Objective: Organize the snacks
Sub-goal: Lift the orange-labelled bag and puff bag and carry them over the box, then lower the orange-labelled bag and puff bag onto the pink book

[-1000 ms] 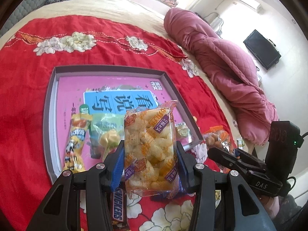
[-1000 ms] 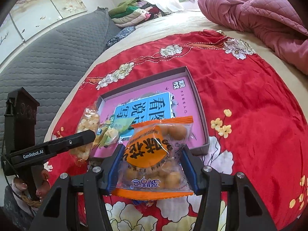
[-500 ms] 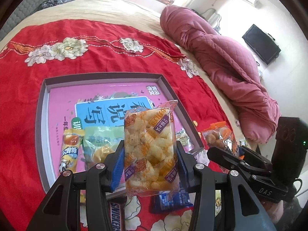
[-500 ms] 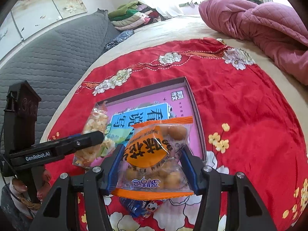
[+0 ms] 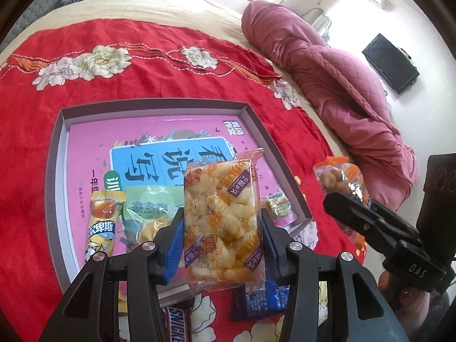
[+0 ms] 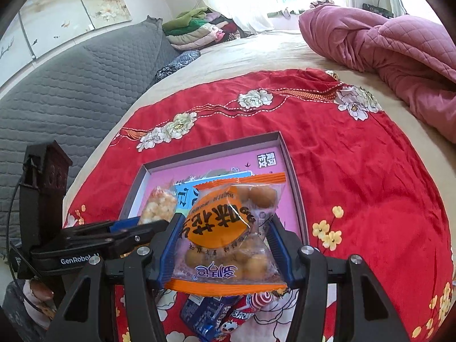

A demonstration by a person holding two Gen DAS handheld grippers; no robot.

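The left gripper (image 5: pixel 222 245) clamps a clear bag of puffed corn snacks (image 5: pixel 221 222) above the near edge of the shallow tray (image 5: pixel 54 171), which sits on the red floral cloth (image 5: pixel 142 65) (spread on a bed). The right gripper (image 6: pixel 225 245) pinches an orange-labelled bag of round nuts (image 6: pixel 228 233) over the tray's near right corner, where a yellow stick pack (image 5: pixel 102 222) and green packet (image 5: pixel 148 208) already lie.

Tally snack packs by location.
Held: 2 (clear puffed-corn pack, orange-labelled nut pack)
In grey-rimmed pink tray: 3 (yellow stick pack, green pack, small pack)
On red cloth: 3 (brown Snickers bar, blue pack, red pack)
Total: 8
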